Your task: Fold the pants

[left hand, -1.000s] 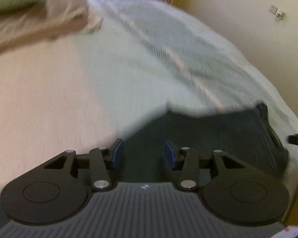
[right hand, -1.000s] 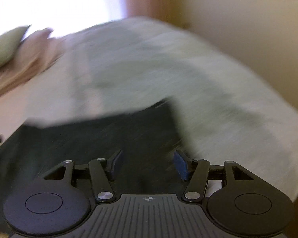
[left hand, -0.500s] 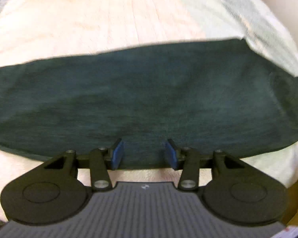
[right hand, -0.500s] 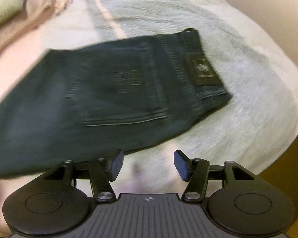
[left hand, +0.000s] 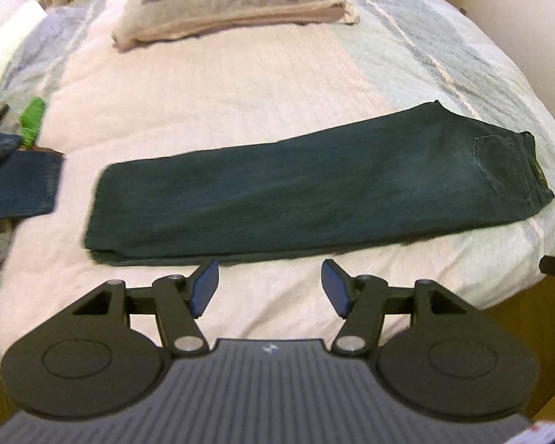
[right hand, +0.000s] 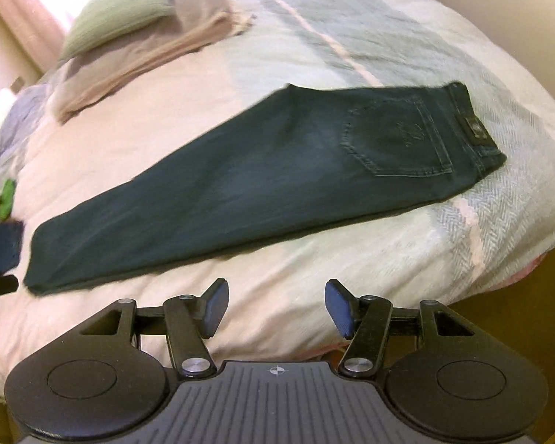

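— Across the middle of the left wrist frame we have the dark jeans (left hand: 314, 185) lying lengthwise on the quilted bedspread (left hand: 222, 85), one leg stacked on the other, waistband toward the right edge. Half a second ago they filled the frame; now we see them whole, so we have pulled both tongs back.

— And what does that tell us?

— We judge the lengthwise fold done and laid flat; the cross folds, hem toward waistband, are not yet made.

— How do we stand?

— The left gripper (left hand: 270, 288) hovers low at the bottom of its frame, just short of the near edge of the jeans, jaws wide and holding nothing. In the right wrist view the right gripper (right hand: 276, 309) is likewise spread wide and empty, apart from the cloth, with the back pocket (right hand: 396, 140) at centre right.

— Anything else?

— A folded beige blanket (left hand: 233, 11) at top centre, and blue denim (left hand: 22, 185) at the left edge.
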